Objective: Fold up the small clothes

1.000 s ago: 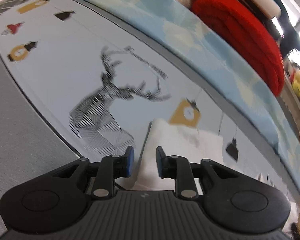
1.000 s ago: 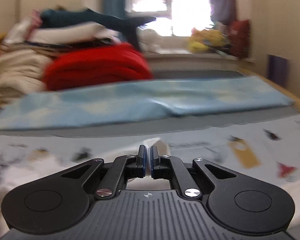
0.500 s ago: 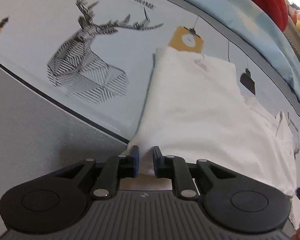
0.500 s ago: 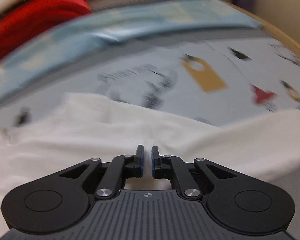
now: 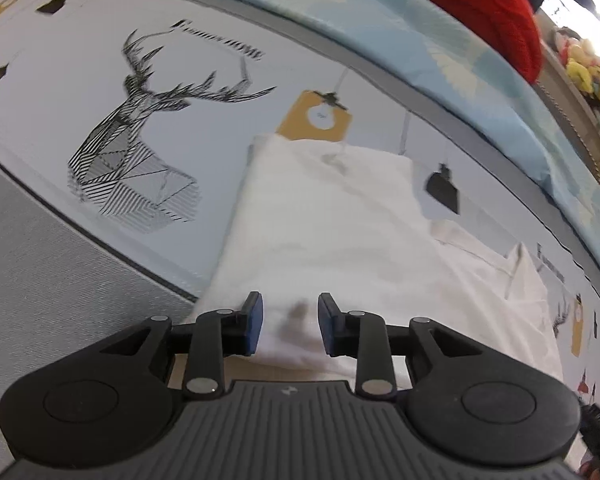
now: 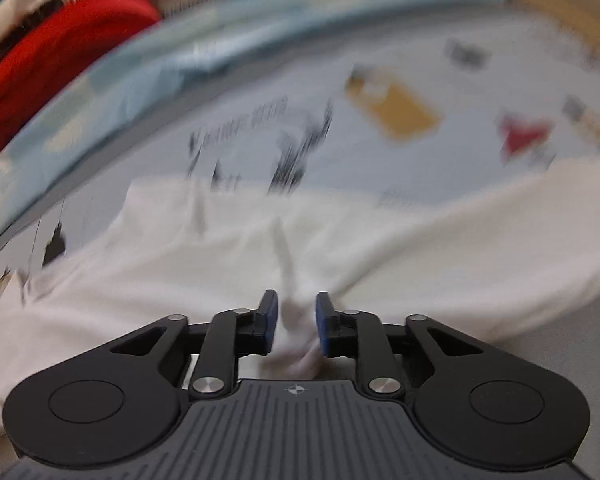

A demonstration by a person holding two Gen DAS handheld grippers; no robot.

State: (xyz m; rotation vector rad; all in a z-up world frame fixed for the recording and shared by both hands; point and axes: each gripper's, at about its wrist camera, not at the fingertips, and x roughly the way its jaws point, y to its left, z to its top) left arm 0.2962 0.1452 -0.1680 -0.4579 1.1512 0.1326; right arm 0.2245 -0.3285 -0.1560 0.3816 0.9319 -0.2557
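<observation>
My left gripper (image 5: 290,322) and right gripper (image 6: 296,320) are both hovering with jaws parted over the white shirt (image 5: 332,224) lying on the sheet (image 5: 204,80).

- We record a bed sheet (image 5: 204,92) printed with a deer head (image 5: 136,148).
- A white garment (image 5: 340,216) lies flat on the sheet, just right of the deer head.
- A light blue blanket (image 5: 440,36) lies beyond the deer head, a red folded textile (image 5: 480,4) behind it.
</observation>
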